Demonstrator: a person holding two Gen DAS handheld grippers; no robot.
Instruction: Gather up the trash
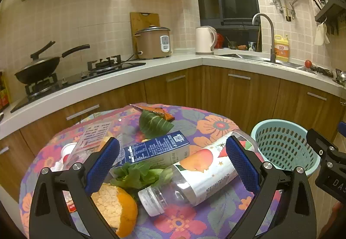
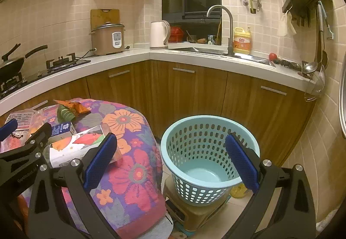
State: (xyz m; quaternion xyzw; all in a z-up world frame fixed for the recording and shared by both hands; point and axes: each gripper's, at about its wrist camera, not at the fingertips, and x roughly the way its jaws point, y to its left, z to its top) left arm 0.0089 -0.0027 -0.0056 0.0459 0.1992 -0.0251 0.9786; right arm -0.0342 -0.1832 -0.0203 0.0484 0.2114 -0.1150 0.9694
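Left gripper: jaws wide, hovering over the clear plastic bottle.
Bottle: lies on its side on the flowered desk.
Beside the bottle: blue carton, green leaves, orange peel.
Right gripper: jaws wide, holding nothing.
Basket: light blue, just right of the bottle, off the desk.
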